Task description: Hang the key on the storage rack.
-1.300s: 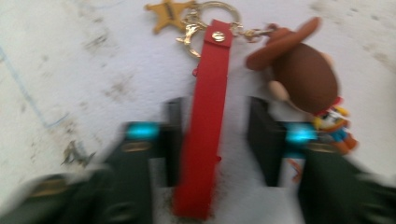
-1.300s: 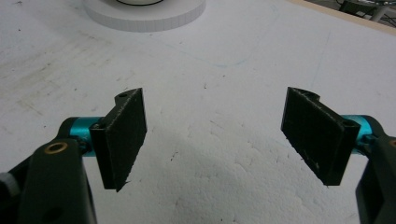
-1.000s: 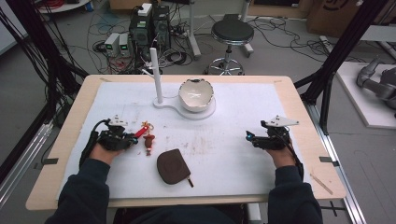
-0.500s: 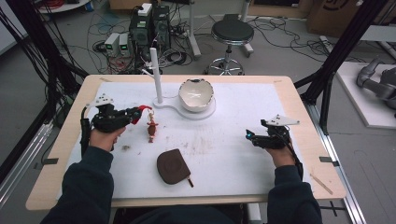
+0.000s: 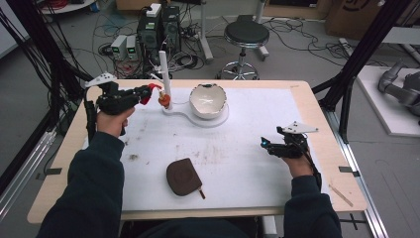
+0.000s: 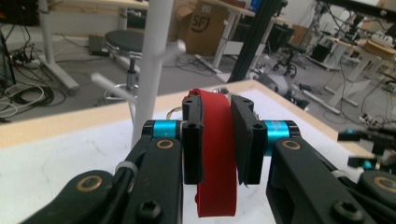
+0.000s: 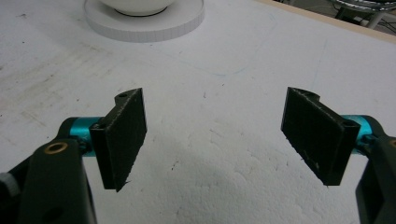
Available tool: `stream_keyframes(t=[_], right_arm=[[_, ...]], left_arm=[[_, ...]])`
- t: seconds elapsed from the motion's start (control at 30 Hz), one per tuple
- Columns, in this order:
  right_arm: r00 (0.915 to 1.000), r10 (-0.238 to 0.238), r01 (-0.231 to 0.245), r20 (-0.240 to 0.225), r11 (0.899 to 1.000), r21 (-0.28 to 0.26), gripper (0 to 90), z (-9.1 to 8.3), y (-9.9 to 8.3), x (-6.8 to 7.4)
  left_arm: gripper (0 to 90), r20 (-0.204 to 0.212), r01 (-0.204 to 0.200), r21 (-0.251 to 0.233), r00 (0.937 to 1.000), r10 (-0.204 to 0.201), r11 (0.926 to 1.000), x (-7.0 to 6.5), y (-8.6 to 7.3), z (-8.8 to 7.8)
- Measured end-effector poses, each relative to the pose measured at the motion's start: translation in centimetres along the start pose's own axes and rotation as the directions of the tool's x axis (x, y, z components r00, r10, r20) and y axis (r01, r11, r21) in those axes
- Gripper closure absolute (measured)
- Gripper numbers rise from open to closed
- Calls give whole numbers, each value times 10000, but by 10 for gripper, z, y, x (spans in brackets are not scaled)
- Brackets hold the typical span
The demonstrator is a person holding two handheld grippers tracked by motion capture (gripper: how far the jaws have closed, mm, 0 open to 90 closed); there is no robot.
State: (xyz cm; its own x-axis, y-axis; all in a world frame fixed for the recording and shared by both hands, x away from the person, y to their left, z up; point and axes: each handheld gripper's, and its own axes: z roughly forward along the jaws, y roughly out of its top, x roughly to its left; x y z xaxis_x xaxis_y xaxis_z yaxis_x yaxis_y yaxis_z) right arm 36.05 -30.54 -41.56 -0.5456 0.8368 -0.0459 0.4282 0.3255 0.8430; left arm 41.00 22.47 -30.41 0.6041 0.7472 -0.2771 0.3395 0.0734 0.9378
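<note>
My left gripper [image 5: 147, 92] is raised at the table's far left, shut on a red strap [image 5: 152, 92] with a small golden charm [image 5: 162, 102] hanging from it. The charm hangs right beside the white pole [image 5: 165, 74] of a peg stand. In the left gripper view the red strap [image 6: 217, 154] is pinched between the pads of the gripper [image 6: 218, 140], and the white pole [image 6: 152, 60] with its pegs rises just behind. My right gripper [image 5: 264, 144] rests low at the table's right. Its jaws [image 7: 215, 135] stand wide open over bare white mat.
A white bowl [image 5: 208, 99] sits on the stand's round base [image 5: 218, 120]. A brown pouch [image 5: 182, 176] lies near the front edge of the white mat [image 5: 247, 163]. A thin wooden stick [image 5: 341, 195] lies at the table's right front corner. Stool and cables are on the floor beyond.
My left gripper has lifted the red strap and charm off the mat and carried them back and to the right, up to the white pole. The right gripper has stayed put.
</note>
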Motion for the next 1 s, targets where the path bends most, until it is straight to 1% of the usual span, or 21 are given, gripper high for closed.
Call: stream_keyframes(t=[0.03,0.13,0.23,0.37,0.43,0.47,0.57,0.7,0.87,0.93,1.0], right_arm=[[10000,8,-8,8,10000,5,226,0,0,0],[10000,-5,5,-10,10000,-13,226,0,0,0],[10000,-23,23,16,10000,-20,226,-1,0,0],[10000,-12,12,-4,10000,-38,226,-1,0,0],[10000,-29,29,-1,10000,-42,226,-1,0,0],[10000,-16,16,-6,10000,-42,226,-1,0,0],[10000,12,-12,-15,10000,-48,226,-1,0,0],[10000,-46,46,-6,10000,-23,226,-1,0,-1],[10000,-14,14,-19,10000,-15,226,-1,0,0],[10000,-44,44,-12,10000,-7,226,-1,0,0],[10000,-65,65,-6,10000,1,226,-2,0,0]], left_arm=[[749,-4,31,-113,10000,-31,9999,0,5,1],[749,35,25,-190,10000,-24,9998,1,19,5],[749,-32,-78,-235,10000,77,9997,-1,31,9],[749,-95,-41,-329,9999,37,9995,0,41,12],[750,-142,-17,-424,9999,11,9991,0,44,13],[750,-131,83,-503,9999,-89,9987,1,45,13],[750,-107,166,-518,9998,-172,9985,3,46,15],[750,-269,212,-437,9994,-224,9988,6,46,18],[749,-430,470,-421,9979,-488,9980,12,39,23],[748,-608,483,-289,9969,-500,9984,16,35,24],[748,-714,575,-258,9957,-592,9980,20,29,24]])
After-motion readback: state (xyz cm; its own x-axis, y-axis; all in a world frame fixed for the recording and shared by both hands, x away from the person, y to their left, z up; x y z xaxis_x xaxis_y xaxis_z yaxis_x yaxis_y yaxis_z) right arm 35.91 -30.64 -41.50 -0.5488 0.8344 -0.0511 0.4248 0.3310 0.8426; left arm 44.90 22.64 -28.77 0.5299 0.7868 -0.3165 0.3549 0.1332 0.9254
